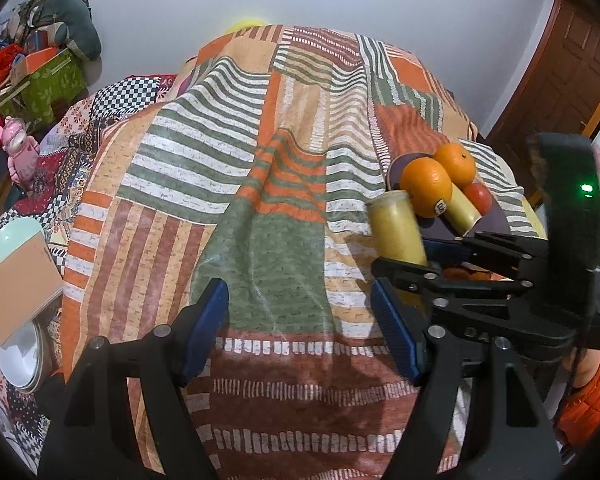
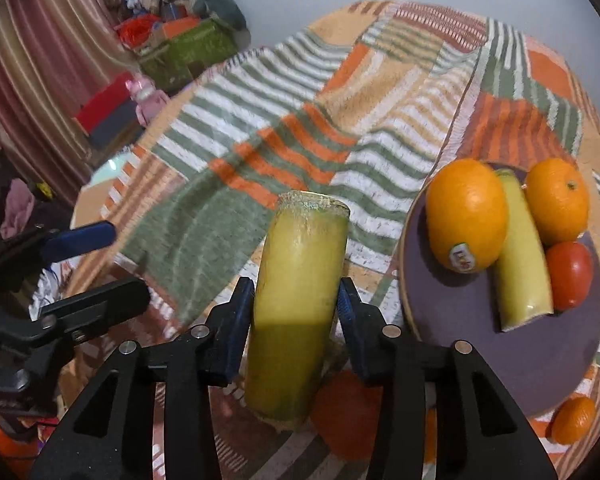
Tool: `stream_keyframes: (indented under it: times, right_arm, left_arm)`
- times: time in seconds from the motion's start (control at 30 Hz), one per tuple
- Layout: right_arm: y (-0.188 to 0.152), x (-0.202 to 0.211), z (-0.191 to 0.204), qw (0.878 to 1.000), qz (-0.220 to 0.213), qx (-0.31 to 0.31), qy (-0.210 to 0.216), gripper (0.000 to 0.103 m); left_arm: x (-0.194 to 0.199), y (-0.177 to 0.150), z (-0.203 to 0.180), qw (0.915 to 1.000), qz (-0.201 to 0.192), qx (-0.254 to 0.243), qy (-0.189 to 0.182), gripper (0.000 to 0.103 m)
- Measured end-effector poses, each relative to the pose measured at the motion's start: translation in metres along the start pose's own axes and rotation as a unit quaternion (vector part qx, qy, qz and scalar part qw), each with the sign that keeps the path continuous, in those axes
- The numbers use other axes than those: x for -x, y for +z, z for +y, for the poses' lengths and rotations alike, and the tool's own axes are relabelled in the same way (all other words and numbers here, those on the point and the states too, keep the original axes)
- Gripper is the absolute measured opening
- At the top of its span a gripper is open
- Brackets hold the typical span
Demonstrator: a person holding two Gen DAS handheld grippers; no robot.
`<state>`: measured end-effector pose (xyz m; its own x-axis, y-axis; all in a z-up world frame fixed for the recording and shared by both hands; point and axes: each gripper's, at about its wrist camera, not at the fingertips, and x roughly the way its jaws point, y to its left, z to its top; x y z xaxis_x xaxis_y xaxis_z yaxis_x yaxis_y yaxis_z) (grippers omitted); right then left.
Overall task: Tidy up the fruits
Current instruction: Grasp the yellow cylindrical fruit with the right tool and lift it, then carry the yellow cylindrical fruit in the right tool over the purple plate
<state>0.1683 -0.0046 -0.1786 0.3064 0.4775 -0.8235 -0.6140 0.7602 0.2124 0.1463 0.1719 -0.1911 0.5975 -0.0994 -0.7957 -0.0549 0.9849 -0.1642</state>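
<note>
Patchwork striped cloth (image 2: 268, 128) covers the table; right gripper (image 2: 296, 300) clamps a yellow-green stalk piece (image 2: 296, 280) just left of the purple plate (image 2: 480, 344) of oranges (image 2: 466, 212), left gripper (image 1: 300, 312) gapes empty

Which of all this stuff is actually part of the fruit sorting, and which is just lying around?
Part of the job:
yellow-green stalk in the right hand-held gripper
purple plate
two oranges
second stalk
red fruit

Lying about:
pink toy
green box
</note>
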Motion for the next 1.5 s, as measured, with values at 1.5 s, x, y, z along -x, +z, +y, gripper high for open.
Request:
stream_keyframes:
  times: [1.5]
  right_arm:
    - [-0.061, 0.140, -0.127, 0.989, -0.110, -0.069, -0.076, 0.036]
  left_arm:
    - [-0.067, -0.009, -0.130, 0.9950, 0.072, -0.068, -0.014, 0.059]
